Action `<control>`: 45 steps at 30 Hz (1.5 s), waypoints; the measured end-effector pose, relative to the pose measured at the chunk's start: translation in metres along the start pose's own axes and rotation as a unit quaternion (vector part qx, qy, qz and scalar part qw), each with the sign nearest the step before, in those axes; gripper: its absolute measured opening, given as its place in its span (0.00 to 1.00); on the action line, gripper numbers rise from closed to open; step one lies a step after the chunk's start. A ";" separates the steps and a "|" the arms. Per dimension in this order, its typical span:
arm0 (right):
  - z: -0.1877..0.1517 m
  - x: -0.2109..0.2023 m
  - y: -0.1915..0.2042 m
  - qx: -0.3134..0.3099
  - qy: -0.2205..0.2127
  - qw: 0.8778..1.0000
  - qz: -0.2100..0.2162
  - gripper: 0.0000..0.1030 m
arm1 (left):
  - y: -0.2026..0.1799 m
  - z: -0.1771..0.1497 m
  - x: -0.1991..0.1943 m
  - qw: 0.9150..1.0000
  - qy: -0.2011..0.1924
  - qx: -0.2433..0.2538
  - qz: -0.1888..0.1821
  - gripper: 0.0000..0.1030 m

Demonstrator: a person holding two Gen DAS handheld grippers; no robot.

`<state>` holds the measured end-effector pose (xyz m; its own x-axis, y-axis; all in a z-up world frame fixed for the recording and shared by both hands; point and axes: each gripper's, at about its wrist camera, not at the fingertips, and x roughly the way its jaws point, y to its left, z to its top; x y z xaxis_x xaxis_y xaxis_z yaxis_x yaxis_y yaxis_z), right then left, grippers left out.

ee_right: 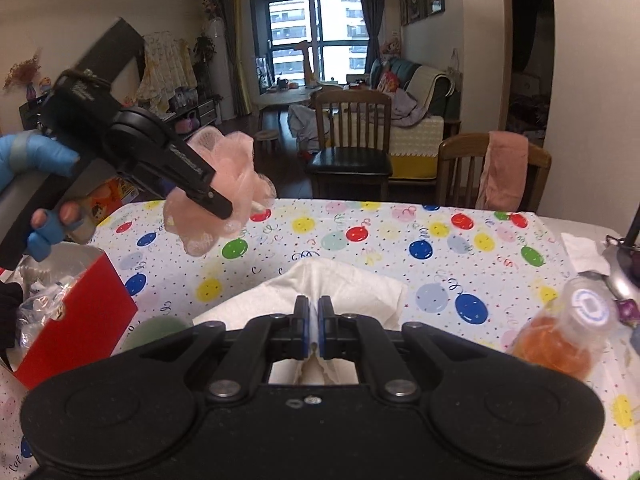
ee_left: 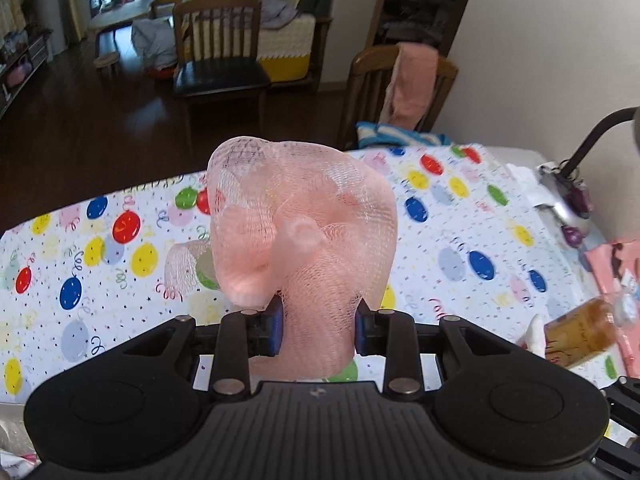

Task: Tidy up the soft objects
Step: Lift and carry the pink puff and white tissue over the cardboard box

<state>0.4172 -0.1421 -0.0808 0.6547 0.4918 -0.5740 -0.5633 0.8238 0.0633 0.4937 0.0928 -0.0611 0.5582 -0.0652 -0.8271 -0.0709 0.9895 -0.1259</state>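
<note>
Left gripper (ee_left: 319,330) pinches the pink mesh pouf (ee_left: 304,216); right gripper (ee_right: 314,330) clamps the white cloth (ee_right: 320,284). Both look lifted off the tabletop (ee_right: 400,240). Best to keep those fingers squeezed so nothing slips.

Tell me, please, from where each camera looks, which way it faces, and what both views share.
Left wrist: sits on the left claw, looking down along it over the balloon-print tablecloth; its pads pinch a pink mesh puff.
Right wrist: sits on the right claw, facing the window; its pads pinch a white cloth. A blue-gloved hand holding the left claw shows at left.
Shared: the tablecloth, puff, orange bottle, towel-draped chair.
</note>
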 end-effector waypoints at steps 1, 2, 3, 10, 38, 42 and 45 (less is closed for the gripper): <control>0.000 -0.004 0.002 0.001 -0.002 1.000 -0.004 0.03 | 0.001 0.000 -0.006 1.000 -0.006 0.002 -0.005 0.31; 0.000 -0.008 0.003 0.003 -0.003 1.000 -0.006 0.03 | 0.002 0.000 -0.012 1.000 -0.010 0.001 -0.008 0.31; -0.001 -0.011 0.005 0.003 -0.004 1.000 -0.008 0.03 | 0.003 0.000 -0.017 1.000 -0.014 0.001 -0.010 0.31; 0.000 -0.032 0.024 -0.003 -0.004 1.000 -0.011 0.03 | 0.017 -0.010 -0.052 0.999 -0.022 0.003 -0.029 0.31; 0.023 -0.074 0.199 -0.065 -0.017 0.994 0.082 0.03 | 0.168 -0.131 -0.224 0.999 -0.038 -0.016 -0.002 0.31; 0.027 -0.066 0.222 -0.076 -0.010 0.992 0.096 0.03 | 0.195 -0.148 -0.233 0.999 -0.036 -0.035 0.014 0.31; 0.031 -0.054 0.238 -0.080 -0.001 0.991 0.107 0.03 | 0.214 -0.158 -0.236 0.998 -0.033 -0.048 0.023 0.31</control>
<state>0.2633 0.0358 -0.0092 0.5121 0.6511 -0.5602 -0.7623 0.6451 0.0530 0.2159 0.2999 0.0208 0.6052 -0.0074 -0.7960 -0.1754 0.9741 -0.1425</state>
